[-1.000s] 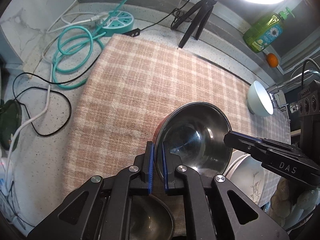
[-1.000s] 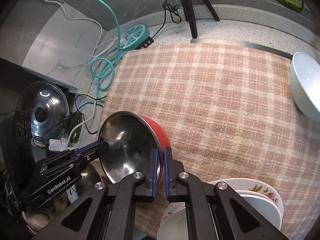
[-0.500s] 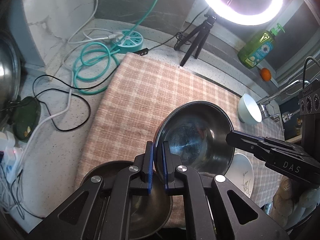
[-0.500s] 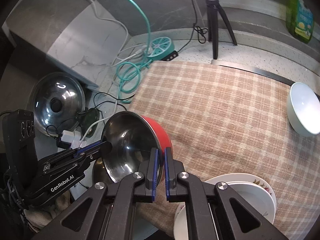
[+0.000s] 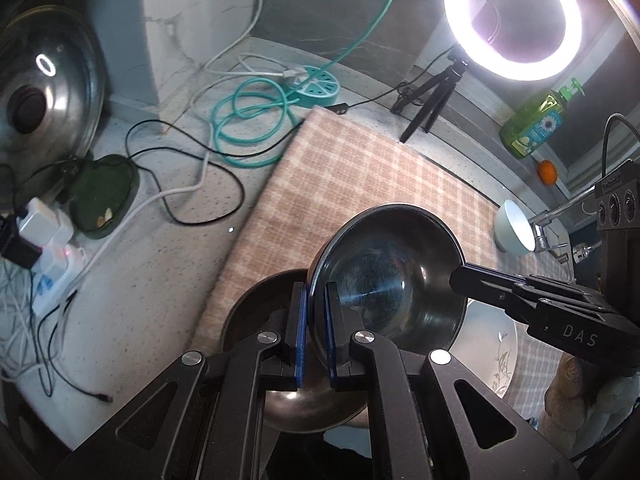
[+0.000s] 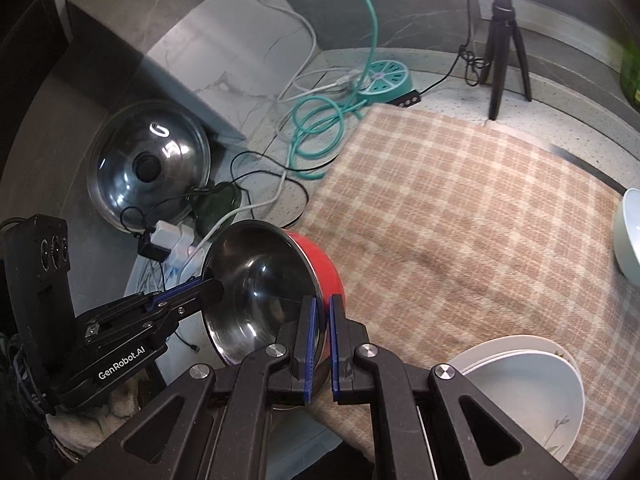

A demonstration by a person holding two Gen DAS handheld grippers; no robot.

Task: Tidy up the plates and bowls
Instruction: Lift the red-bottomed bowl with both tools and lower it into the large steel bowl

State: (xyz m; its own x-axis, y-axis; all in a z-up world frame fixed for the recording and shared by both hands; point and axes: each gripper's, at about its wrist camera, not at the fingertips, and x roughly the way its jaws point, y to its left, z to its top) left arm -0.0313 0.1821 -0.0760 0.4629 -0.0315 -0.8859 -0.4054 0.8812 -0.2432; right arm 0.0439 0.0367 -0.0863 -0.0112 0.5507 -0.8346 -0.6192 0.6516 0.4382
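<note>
A steel bowl (image 5: 392, 272) with a red outside (image 6: 326, 268) hangs tilted above the near left corner of the checked cloth (image 6: 460, 208). My left gripper (image 5: 316, 300) is shut on its near rim. On the opposite rim my right gripper (image 6: 320, 308) is shut as well, and it shows in the left wrist view (image 5: 460, 276). Under the held bowl a second steel bowl (image 5: 308, 408) sits at the cloth's corner. A stack of white floral plates (image 6: 520, 392) lies at the near right. Far right rests a white bowl (image 6: 628, 236).
Left of the cloth the speckled counter (image 5: 160, 272) holds a steel pot lid (image 6: 148, 164), a coiled teal cable (image 5: 248, 132), black and white cords and a power strip (image 5: 48, 252). At the back stand a ring light on a tripod (image 5: 512, 20), a green soap bottle (image 5: 536, 124), an orange (image 5: 547, 171) and a tap (image 5: 560, 212).
Both grippers have risen and drawn back with the red steel bowl still held between them. More of the counter shows, and the second steel bowl has come into sight under it.
</note>
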